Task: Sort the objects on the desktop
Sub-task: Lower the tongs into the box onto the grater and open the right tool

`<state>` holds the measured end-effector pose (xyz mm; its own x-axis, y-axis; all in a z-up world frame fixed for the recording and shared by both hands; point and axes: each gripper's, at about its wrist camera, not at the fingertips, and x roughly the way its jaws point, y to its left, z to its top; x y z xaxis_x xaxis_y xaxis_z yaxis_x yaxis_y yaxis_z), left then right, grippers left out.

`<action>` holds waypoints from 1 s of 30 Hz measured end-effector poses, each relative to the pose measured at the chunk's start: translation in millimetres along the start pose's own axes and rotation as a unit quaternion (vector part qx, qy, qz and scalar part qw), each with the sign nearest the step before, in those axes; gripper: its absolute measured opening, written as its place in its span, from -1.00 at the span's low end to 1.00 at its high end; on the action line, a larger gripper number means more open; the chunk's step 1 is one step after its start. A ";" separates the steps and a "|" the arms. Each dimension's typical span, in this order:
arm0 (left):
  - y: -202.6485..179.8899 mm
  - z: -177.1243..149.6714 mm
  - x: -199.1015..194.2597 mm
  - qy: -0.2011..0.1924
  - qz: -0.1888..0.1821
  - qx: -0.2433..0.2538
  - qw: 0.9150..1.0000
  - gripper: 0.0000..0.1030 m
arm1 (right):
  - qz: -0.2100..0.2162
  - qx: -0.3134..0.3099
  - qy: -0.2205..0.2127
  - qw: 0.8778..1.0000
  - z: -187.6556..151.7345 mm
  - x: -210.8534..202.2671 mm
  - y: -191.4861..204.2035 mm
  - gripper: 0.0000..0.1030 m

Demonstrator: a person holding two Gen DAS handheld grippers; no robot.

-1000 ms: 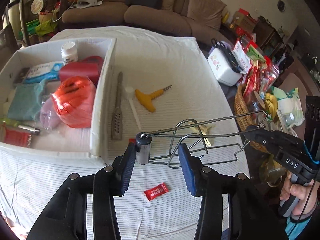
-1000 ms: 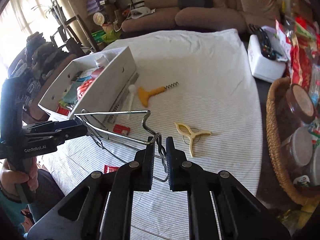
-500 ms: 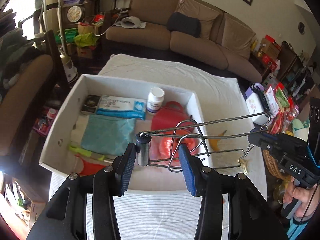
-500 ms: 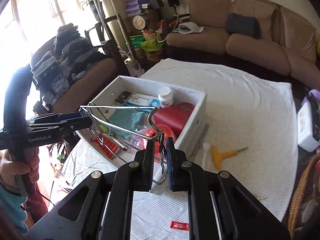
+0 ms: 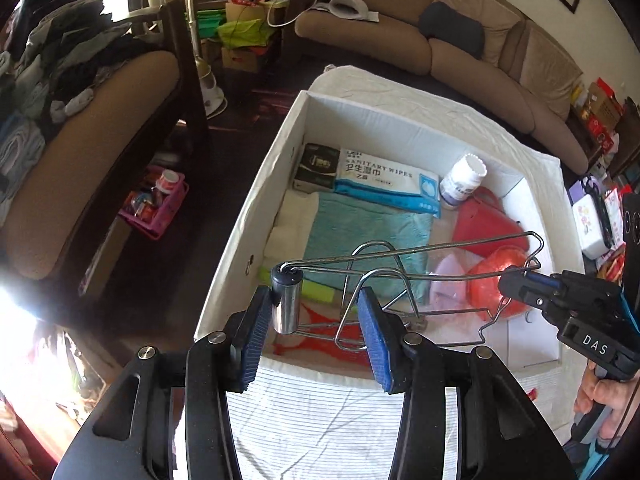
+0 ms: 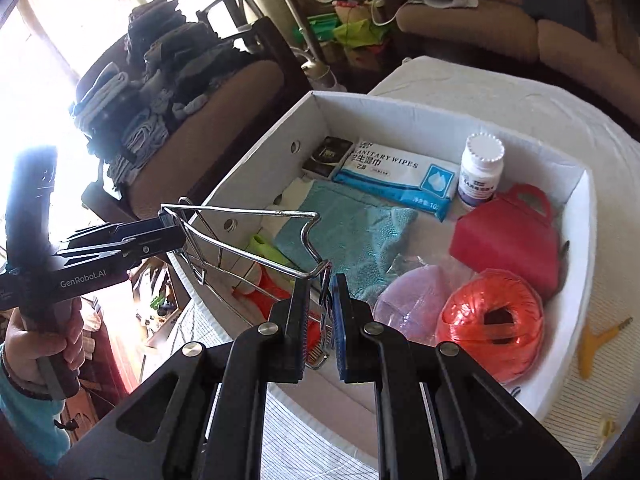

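Note:
A chrome wire rack [image 5: 400,276] with a small metal cylinder at one end hangs over the white box [image 5: 256,216]. My left gripper [image 5: 312,320] is shut on the rack's cylinder end; it shows at the left in the right wrist view [image 6: 172,236]. My right gripper [image 6: 322,312] is shut on the rack's other wire end [image 6: 320,280]; it shows at the right in the left wrist view [image 5: 516,288]. The box [image 6: 576,240] holds a wipes pack [image 6: 396,176], white bottle [image 6: 480,168], teal cloth [image 6: 352,236], red pouch [image 6: 508,236] and orange twine ball [image 6: 492,320].
A yellow corkscrew [image 6: 600,340] lies on the striped cloth right of the box. A chair with folded clothes [image 6: 160,92] stands left of the table. A sofa [image 5: 440,40] is behind. A pink basket [image 5: 156,208] sits on the floor.
Both grippers carried the wire rack left from over the tablecloth to over the box's inside. The grip on the rack is unchanged.

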<state>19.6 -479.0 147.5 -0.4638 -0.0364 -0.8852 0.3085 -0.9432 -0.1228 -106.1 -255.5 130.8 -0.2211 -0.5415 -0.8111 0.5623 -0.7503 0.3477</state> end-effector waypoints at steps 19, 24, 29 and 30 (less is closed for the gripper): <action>1.5 0.2 69.8 0.076 0.051 0.045 0.995 -0.12 | 0.005 0.035 0.106 0.994 -12.9 98.9 -25.4 -0.78; -1.7 -3.7 79.2 0.088 0.042 0.046 0.994 -0.16 | 0.030 0.043 0.121 0.991 -8.1 113.8 -21.8 -0.78; -4.2 -2.6 80.6 0.086 0.034 0.042 0.995 -0.15 | 0.004 0.024 0.129 0.991 -6.8 121.0 -18.0 -0.76; -3.5 -2.2 80.7 0.088 0.035 0.041 0.995 -0.14 | -0.004 0.023 0.132 0.991 -7.5 120.0 -19.4 -0.75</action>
<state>-17.0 -477.9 75.5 -0.2889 -0.0521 -0.9560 0.2639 -0.9642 -0.0272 -137.5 -303.1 23.2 -0.0059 -0.4218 -0.9067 0.5230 -0.7741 0.3567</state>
